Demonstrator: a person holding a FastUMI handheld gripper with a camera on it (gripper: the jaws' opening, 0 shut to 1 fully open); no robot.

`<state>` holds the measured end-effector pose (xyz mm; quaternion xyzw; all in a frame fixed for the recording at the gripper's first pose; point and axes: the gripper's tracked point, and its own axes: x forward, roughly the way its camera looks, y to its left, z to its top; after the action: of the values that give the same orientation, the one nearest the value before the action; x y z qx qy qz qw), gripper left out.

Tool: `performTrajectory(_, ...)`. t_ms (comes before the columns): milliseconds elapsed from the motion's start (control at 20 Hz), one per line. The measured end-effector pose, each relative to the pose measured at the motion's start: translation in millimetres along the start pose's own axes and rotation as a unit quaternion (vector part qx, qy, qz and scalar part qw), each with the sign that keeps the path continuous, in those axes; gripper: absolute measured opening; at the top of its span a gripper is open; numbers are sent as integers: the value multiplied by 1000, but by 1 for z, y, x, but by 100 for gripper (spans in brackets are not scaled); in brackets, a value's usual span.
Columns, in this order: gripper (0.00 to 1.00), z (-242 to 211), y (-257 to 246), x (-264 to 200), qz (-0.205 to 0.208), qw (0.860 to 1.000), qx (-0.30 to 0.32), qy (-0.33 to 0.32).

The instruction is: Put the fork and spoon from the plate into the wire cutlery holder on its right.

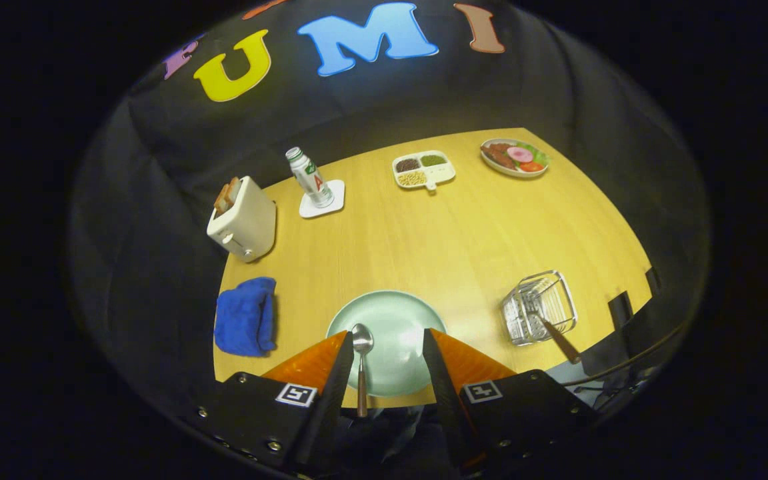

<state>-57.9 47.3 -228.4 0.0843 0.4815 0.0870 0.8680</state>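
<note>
While the spoon [361, 360] is lying on the pale green plate [397, 327], handle toward me, I am holding the gripper [384, 347] wide apart with nothing grasped, its fingers straddling the spoon so a closing pinch could meet the handle. At two o'clock from the plate, the wire cutlery holder [539, 308] is already carrying one utensil, likely the fork [557, 337], leaning out. The spoon is remaining, I judge.
</note>
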Motion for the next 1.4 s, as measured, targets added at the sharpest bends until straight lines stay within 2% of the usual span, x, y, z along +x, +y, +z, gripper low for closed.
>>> performTrajectory(200, 62, -31, 19, 29, 25, 997, 14, 67)
performTrajectory(400, 62, -59, 25, 64, 25, 992, 5, 125)
performTrajectory(600, 61, -88, 31, 94, 27, 981, 23, 191)
performTrajectory(850, 61, -105, 31, 112, 14, 973, 6, 228)
performTrajectory(1300, 61, -119, 24, 133, -8, 968, -9, 252)
performTrajectory(1350, 60, -123, 21, 141, -18, 968, 2, 249)
performTrajectory(1400, 38, -125, 22, 137, -20, 966, 7, 256)
